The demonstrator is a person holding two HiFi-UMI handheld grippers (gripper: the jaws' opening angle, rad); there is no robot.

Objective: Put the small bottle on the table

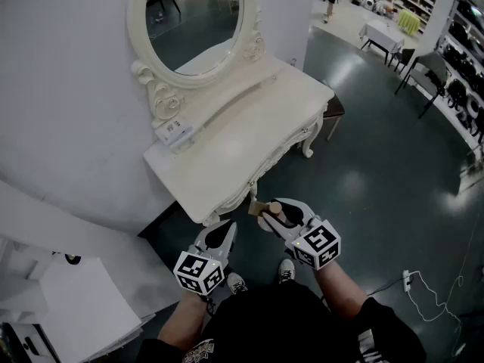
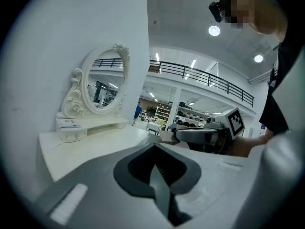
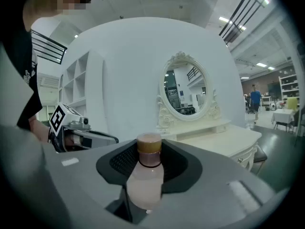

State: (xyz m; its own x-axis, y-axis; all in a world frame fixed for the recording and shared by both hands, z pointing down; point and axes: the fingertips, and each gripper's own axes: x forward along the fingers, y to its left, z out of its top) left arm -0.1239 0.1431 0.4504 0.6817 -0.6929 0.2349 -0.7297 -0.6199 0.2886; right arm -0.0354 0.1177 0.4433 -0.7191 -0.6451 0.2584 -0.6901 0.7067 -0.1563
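Standing before a white dressing table (image 1: pixel 249 131), the person holds both grippers low, just off its front edge and above the dark floor (image 1: pixel 378 195); right gripper (image 1: pixel 278 212) pinches the small bottle (image 3: pixel 145 180) at its body, one jaw on either side; bottle upright in the right gripper view, pale pinkish, with a tan cap (image 3: pixel 149 144) standing above the jaws; bottle is in the air, short of the tabletop and not touching it; left gripper (image 2: pixel 156 171) has its jaws pressed together with nothing between them; it sits beside the right gripper, close but apart; oval mirror (image 1: pixel 198 13) in a carved white frame stands at the back of the table against the wall; small white box (image 1: pixel 175 132) rests on the shelf below the mirror, well apart from the bottle; the person's shoes (image 1: pixel 236 283) show beneath the grippers.
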